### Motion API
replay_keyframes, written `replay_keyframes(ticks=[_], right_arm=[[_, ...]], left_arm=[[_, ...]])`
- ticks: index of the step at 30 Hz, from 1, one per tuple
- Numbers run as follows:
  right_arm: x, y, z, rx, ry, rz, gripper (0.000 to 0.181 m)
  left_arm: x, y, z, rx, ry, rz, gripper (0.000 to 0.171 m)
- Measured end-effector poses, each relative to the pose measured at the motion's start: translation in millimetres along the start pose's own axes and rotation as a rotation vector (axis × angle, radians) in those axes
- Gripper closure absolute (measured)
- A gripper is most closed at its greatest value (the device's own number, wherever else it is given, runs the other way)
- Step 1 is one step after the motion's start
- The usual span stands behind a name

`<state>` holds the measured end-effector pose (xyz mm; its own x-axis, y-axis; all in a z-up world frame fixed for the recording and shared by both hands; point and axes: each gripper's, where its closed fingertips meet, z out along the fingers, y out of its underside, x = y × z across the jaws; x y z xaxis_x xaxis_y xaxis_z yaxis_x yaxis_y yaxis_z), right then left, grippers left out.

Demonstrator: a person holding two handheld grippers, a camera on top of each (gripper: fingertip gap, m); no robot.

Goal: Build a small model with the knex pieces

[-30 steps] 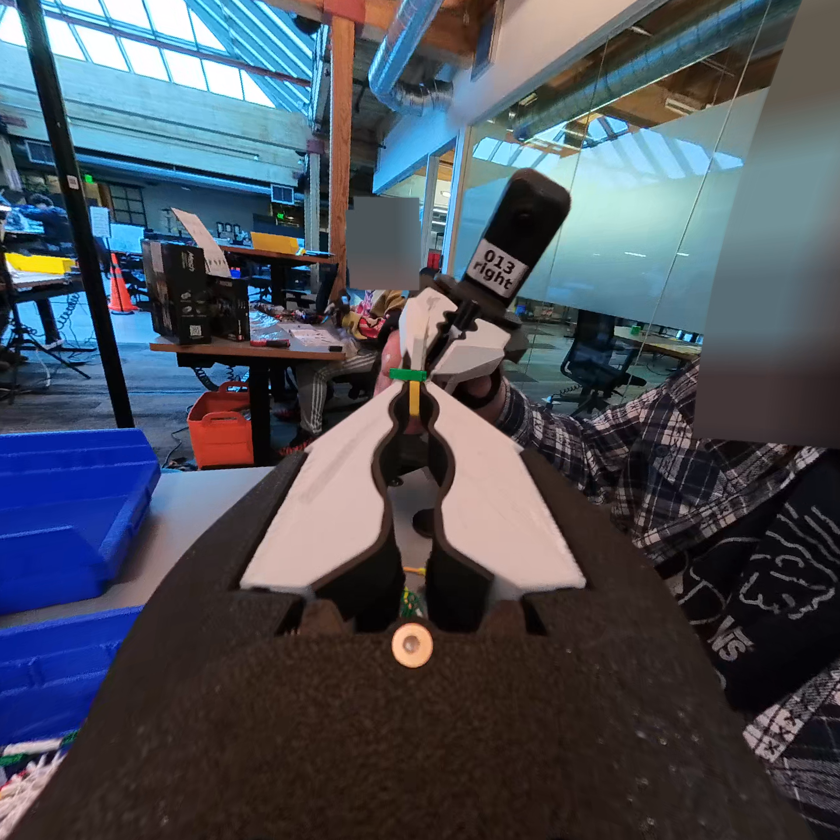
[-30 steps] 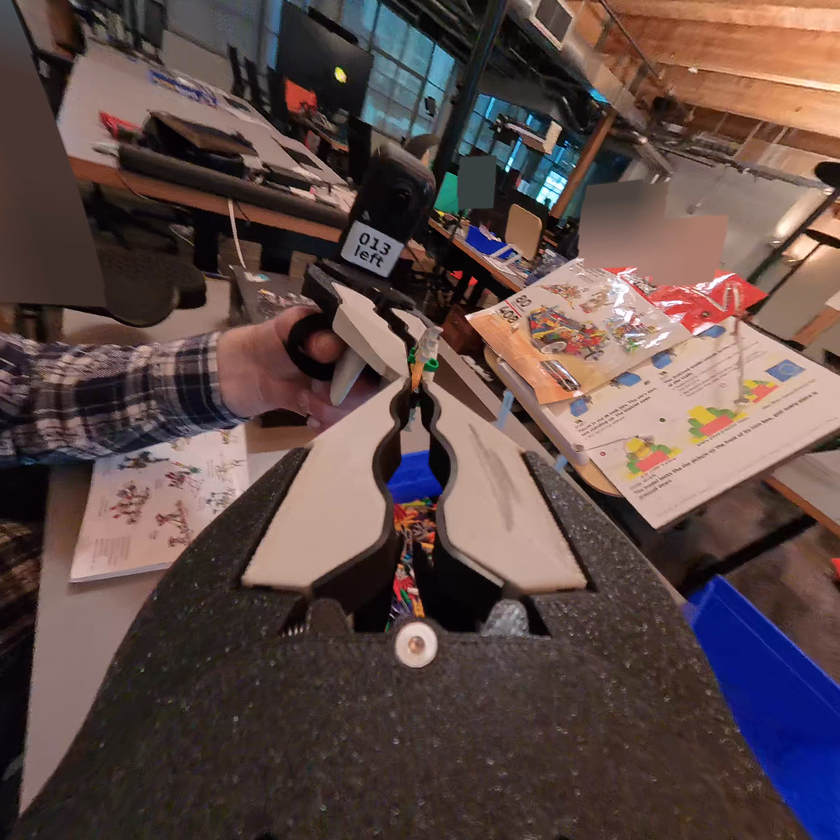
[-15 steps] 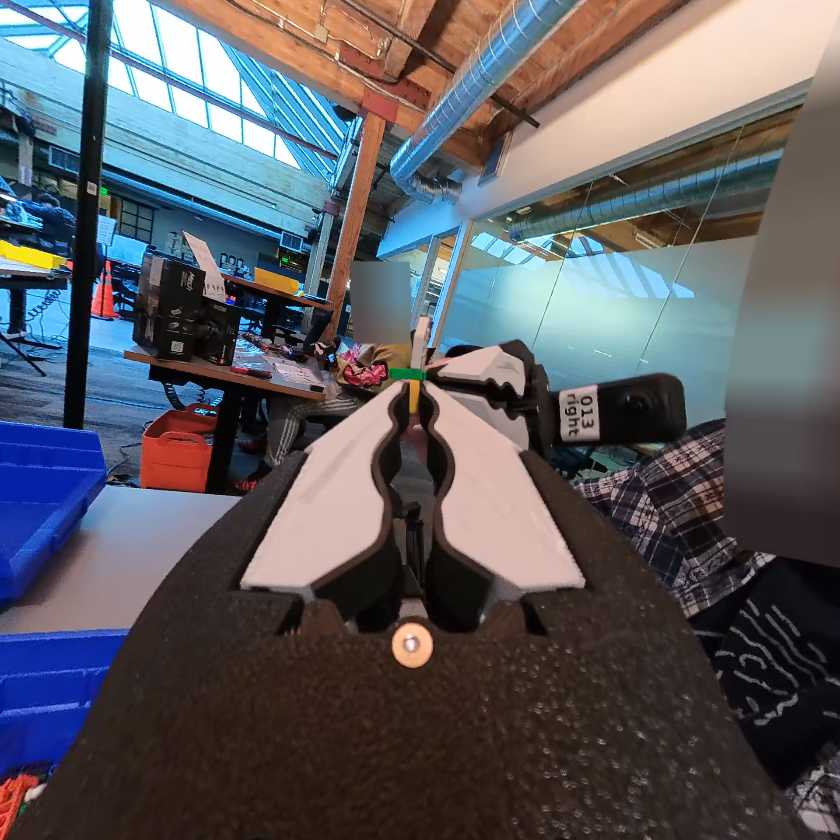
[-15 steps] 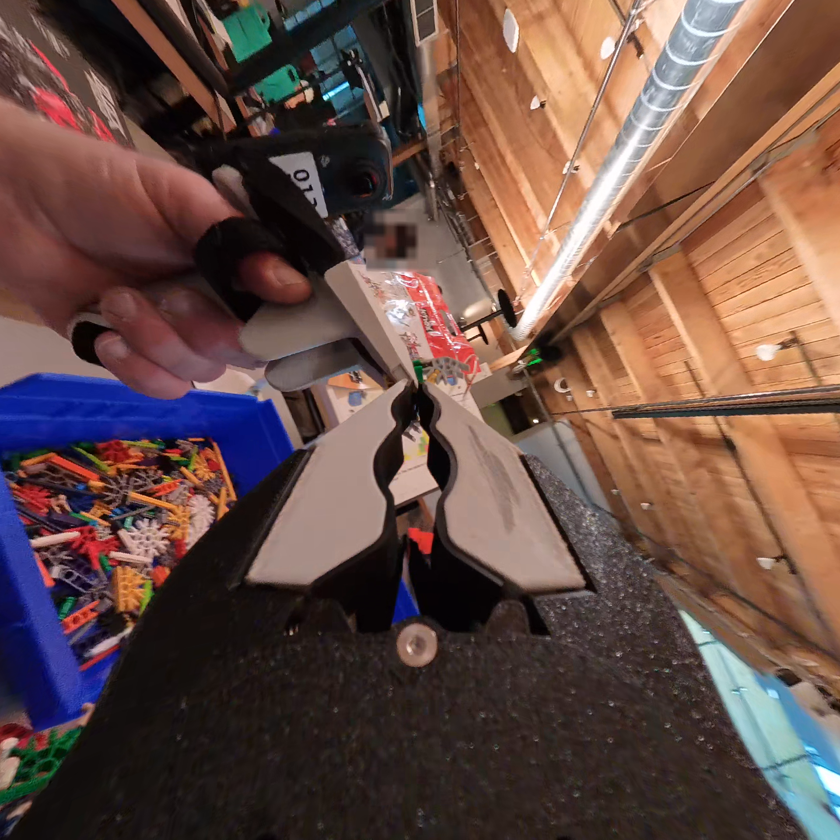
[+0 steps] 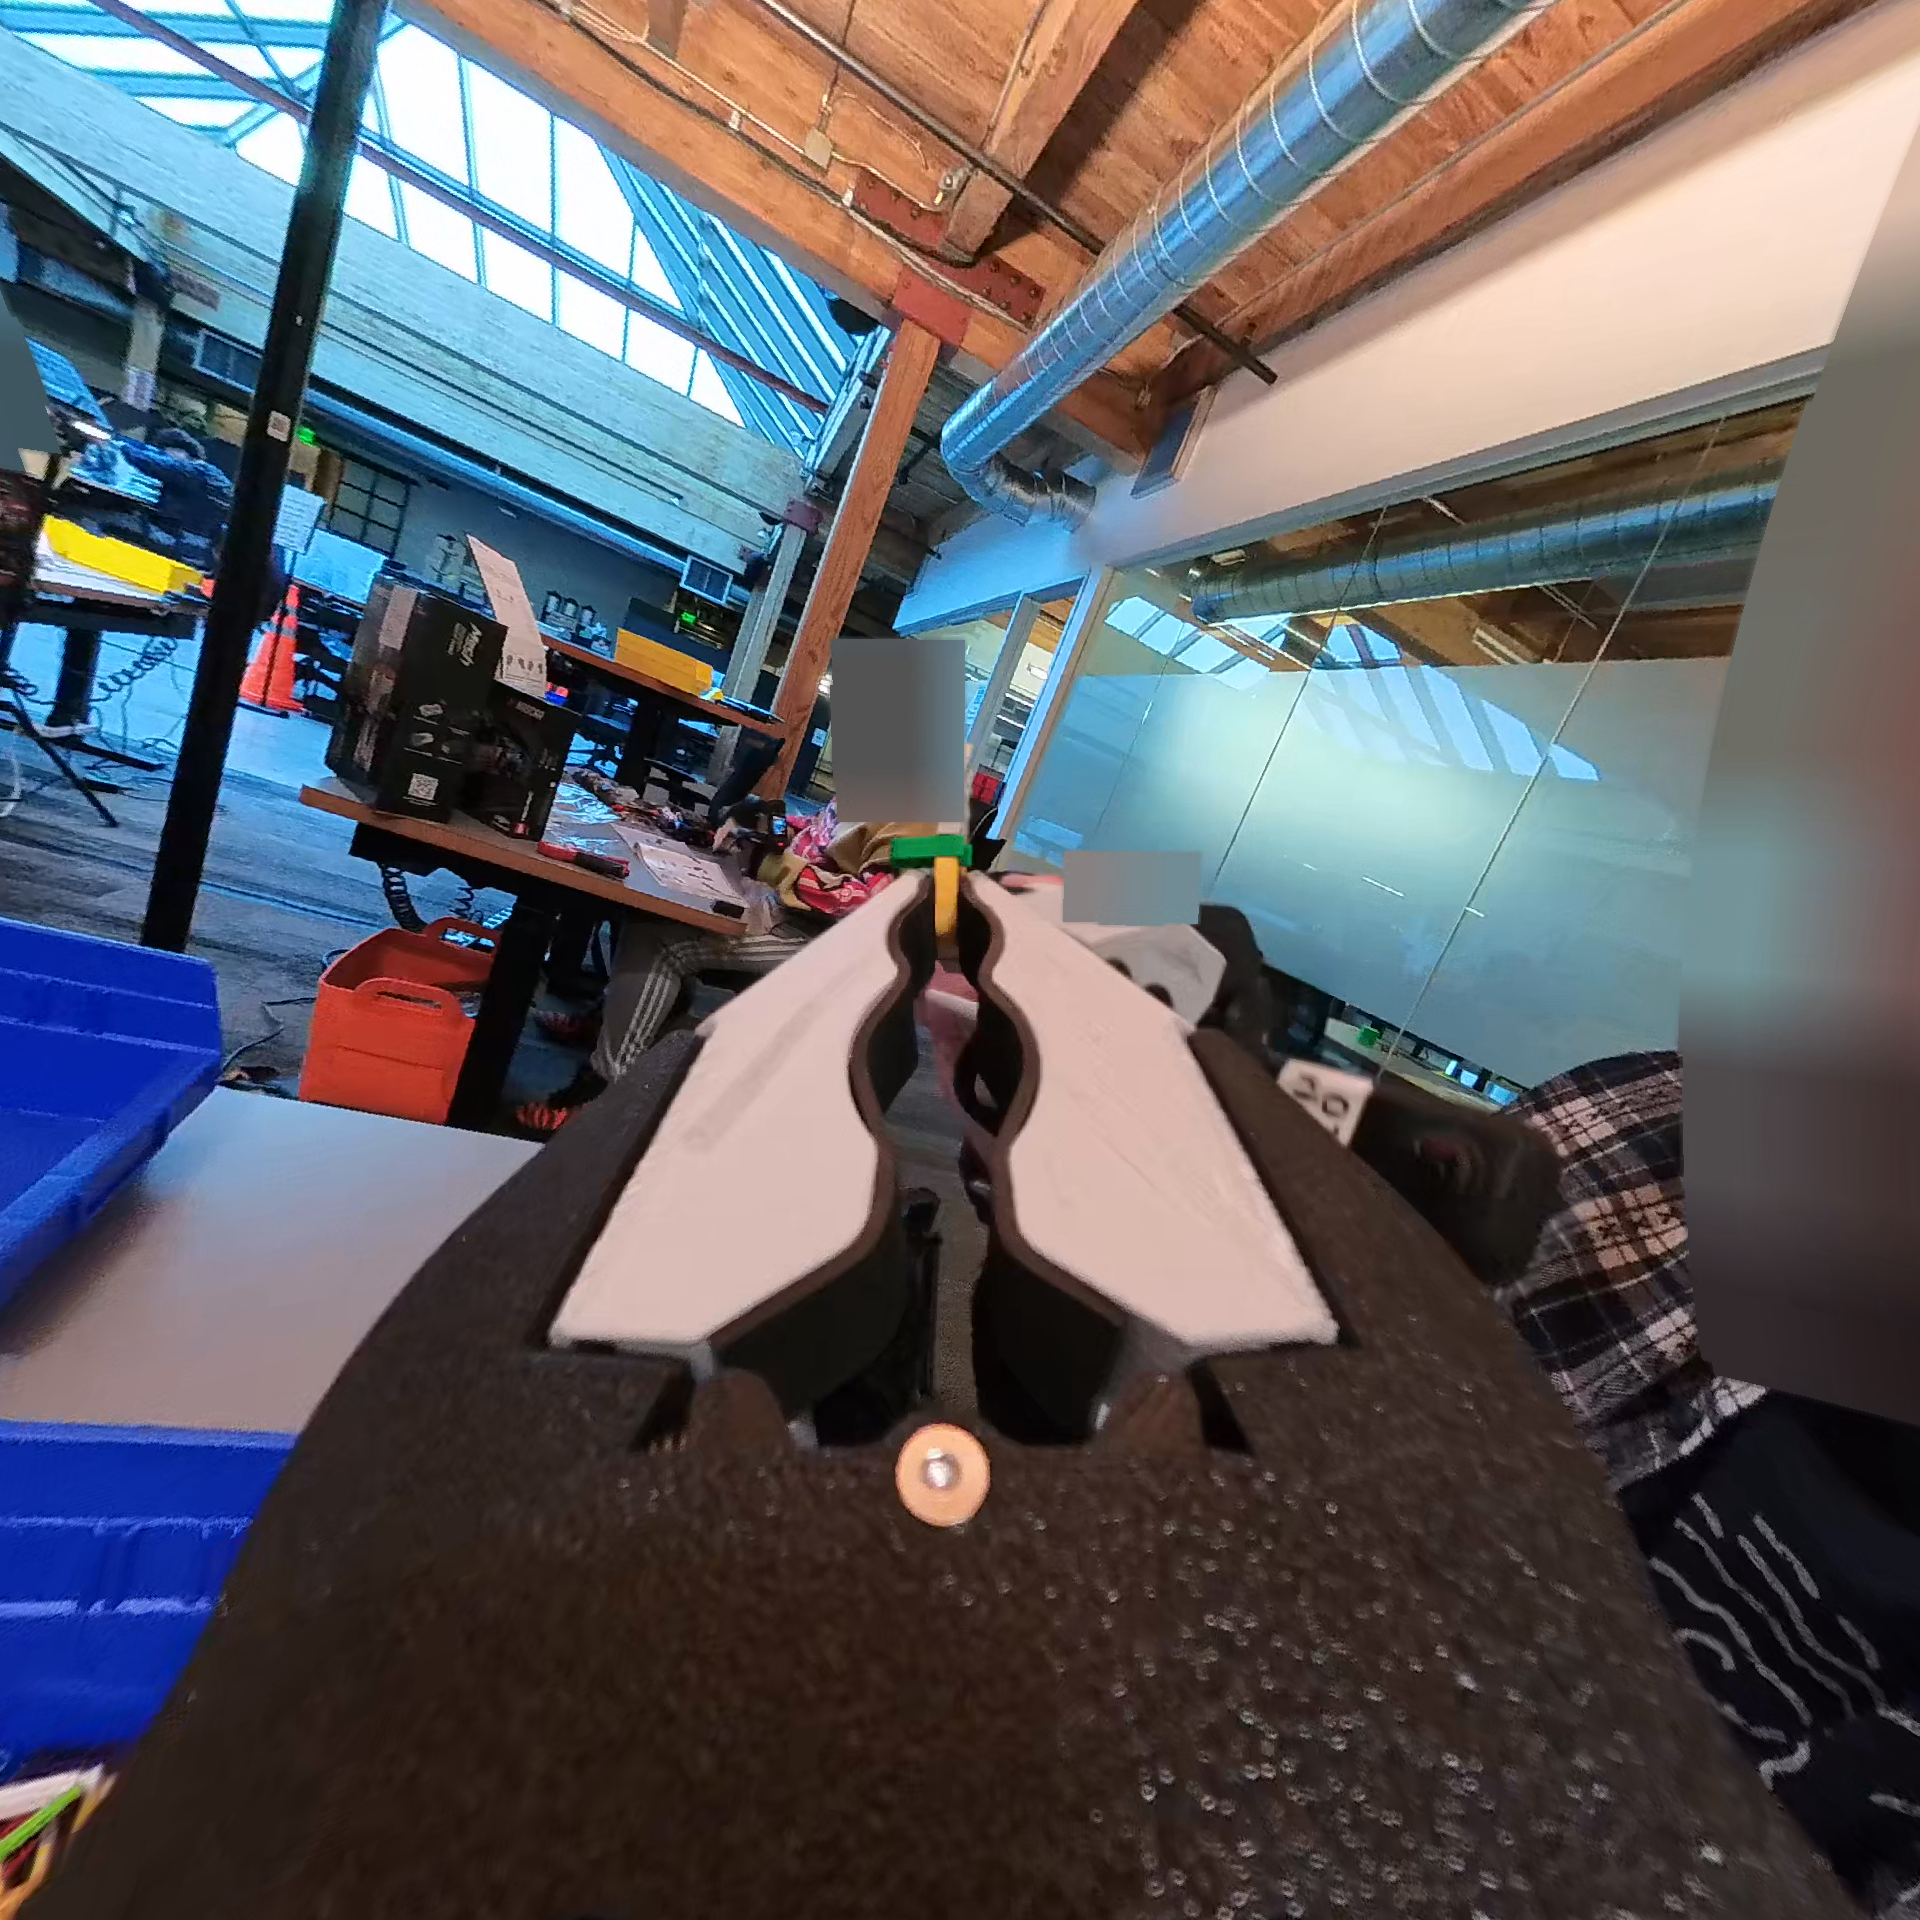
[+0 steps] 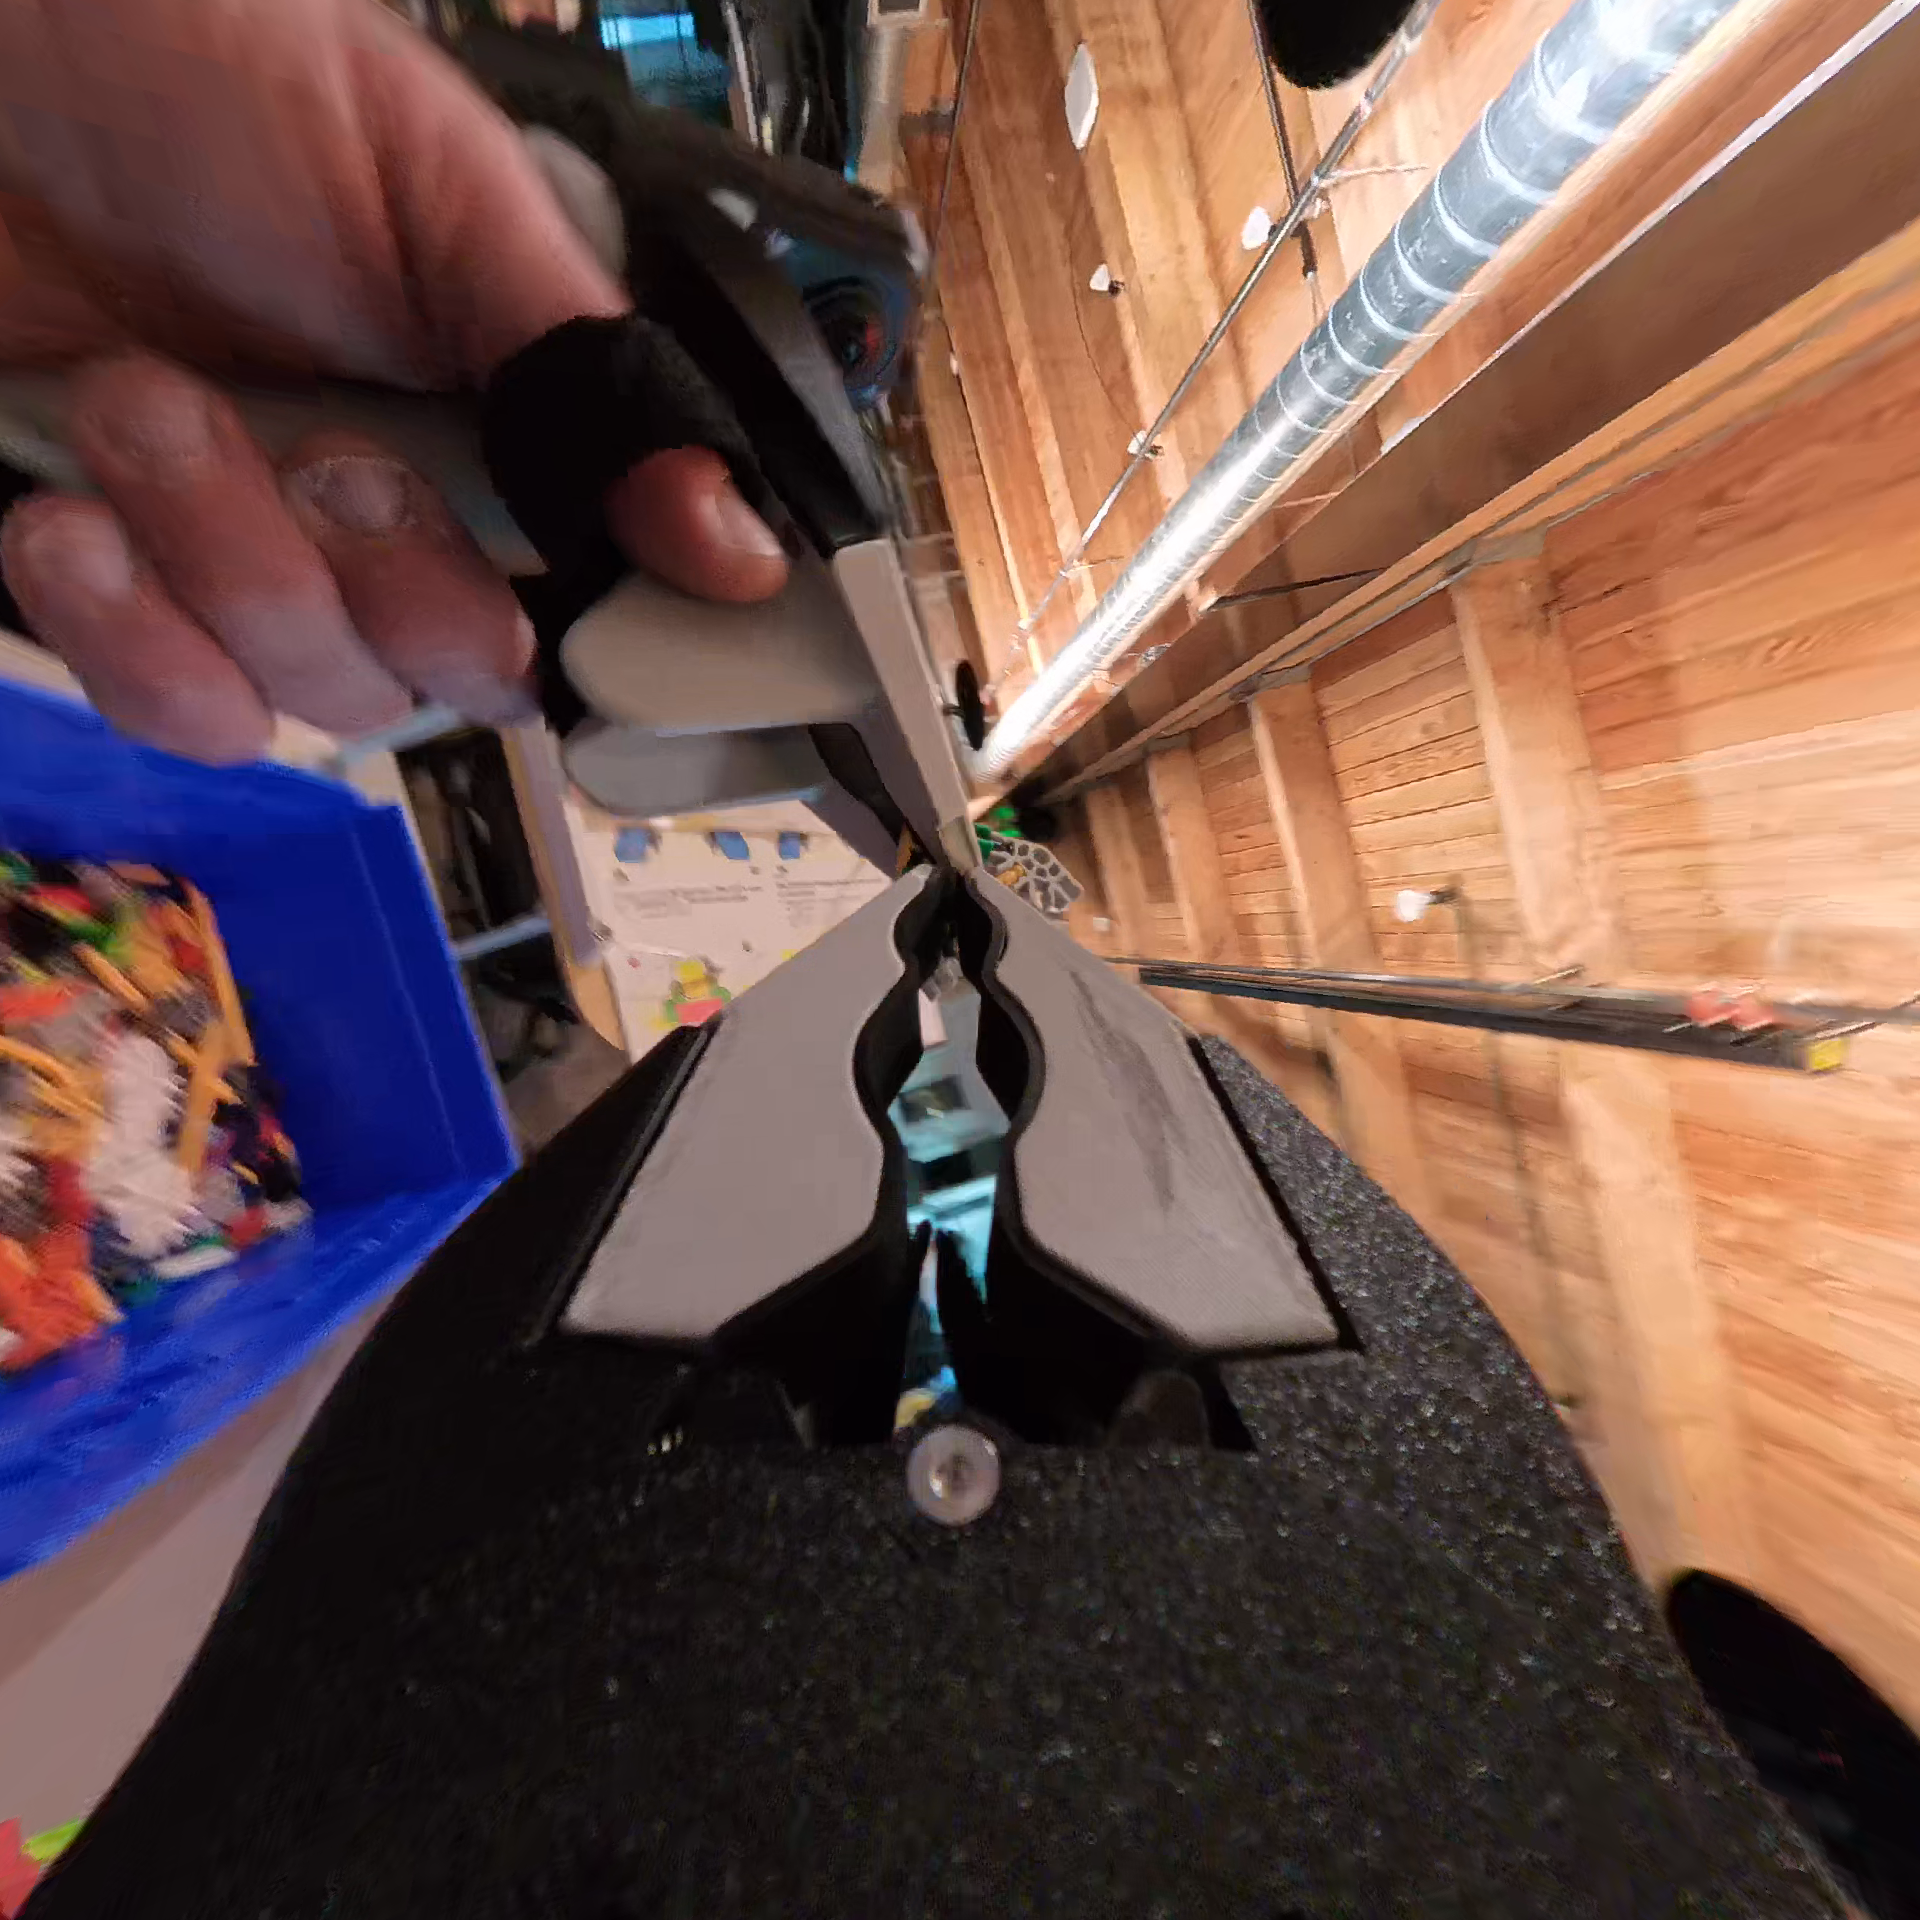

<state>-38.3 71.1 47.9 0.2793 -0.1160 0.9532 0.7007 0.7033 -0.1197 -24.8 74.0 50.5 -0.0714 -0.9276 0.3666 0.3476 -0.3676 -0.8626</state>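
Note:
My left gripper [image 5: 940, 896] is shut on a short yellow rod [image 5: 943, 904] with a green connector [image 5: 928, 852] on its far end, held up in the air. The right gripper's white and black body [image 5: 1143, 951] lies just right of and behind those tips. In the right wrist view my right gripper [image 6: 951, 883] is shut, tip to tip with the left gripper's fingers [image 6: 894, 675], which come in from the upper left. A sliver of the yellow rod [image 6: 912, 844] shows where the tips meet; the rest is hidden. A hand [image 6: 312, 364] holds the left gripper.
A blue bin [image 6: 395, 935] full of several colourful construction pieces sits lower left in the right wrist view. Blue bins [image 5: 94, 1060] stand on the grey table [image 5: 260, 1247] left of my left gripper. A plaid sleeve [image 5: 1600, 1226] is at the right. An instruction sheet [image 6: 707, 935] stands behind. The grippers are tip to tip, or close to it.
The right gripper has rolled over and dropped lower right of the left tips. The left gripper and hand now loom closer in the right view. Both stay shut on the piece.

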Motion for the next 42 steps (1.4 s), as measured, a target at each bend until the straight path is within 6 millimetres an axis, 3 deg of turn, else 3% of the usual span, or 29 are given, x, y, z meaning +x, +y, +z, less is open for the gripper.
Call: replay_keyframes(ticks=[2,9,12,14,18,21,23,25,28,31,32,34,36,38,40,42], right_arm=[[7,-1,-2,0.03,-0.033,0.168,0.181],[24,-5,-5,0.242,-0.265,1.284,0.181],[27,-7,-6,0.34,-0.371,1.612,0.181],[29,-9,-7,0.404,-0.419,1.74,0.181],[19,-27,-7,0.393,-0.449,1.655,0.181],[25,-13,0,0.346,-0.384,1.584,0.181],[17,8,14,0.221,-0.331,1.461,0.181],[-7,32,32,0.053,-0.339,1.384,0.18],[-77,70,57,-0.277,-0.496,1.371,0.165],[-138,90,65,-0.46,-0.662,1.415,0.146],[-149,96,66,-0.493,-0.673,1.418,0.145],[-152,101,68,-0.493,-0.656,1.416,0.15],[-145,99,68,-0.455,-0.652,1.446,0.172],[-136,99,66,-0.425,-0.65,1.471,0.165],[-112,93,64,-0.314,-0.601,1.492,0.164],[-82,72,56,-0.15,-0.603,1.517,0.161]], left_arm=[[6,-2,3,-0.005,0.003,0.046,0.171],[25,-7,5,-0.003,-0.002,0.272,0.171],[26,-6,1,-0.01,0.022,0.34,0.171],[32,-3,-2,-0.023,0.057,0.445,0.171],[23,-8,-11,-0.029,0.019,0.483,0.171],[18,-24,-26,-0.01,-0.029,0.489,0.171],[11,-31,-35,-0.031,-0.091,0.509,0.171],[2,-38,-44,-0.034,-0.16,0.516,0.171],[-3,-42,-51,-0.044,-0.182,0.491,0.171],[-11,-32,-51,-0.123,-0.222,0.496,0.171],[-13,-29,-50,-0.148,-0.233,0.506,0.171],[-14,-26,-48,-0.166,-0.236,0.507,0.171],[-19,-27,-49,-0.157,-0.251,0.487,0.171],[-25,-27,-51,-0.148,-0.254,0.458,0.171],[-27,-28,-51,-0.123,-0.236,0.41,0.171],[-24,-27,-48,-0.106,-0.187,0.362,0.171]])
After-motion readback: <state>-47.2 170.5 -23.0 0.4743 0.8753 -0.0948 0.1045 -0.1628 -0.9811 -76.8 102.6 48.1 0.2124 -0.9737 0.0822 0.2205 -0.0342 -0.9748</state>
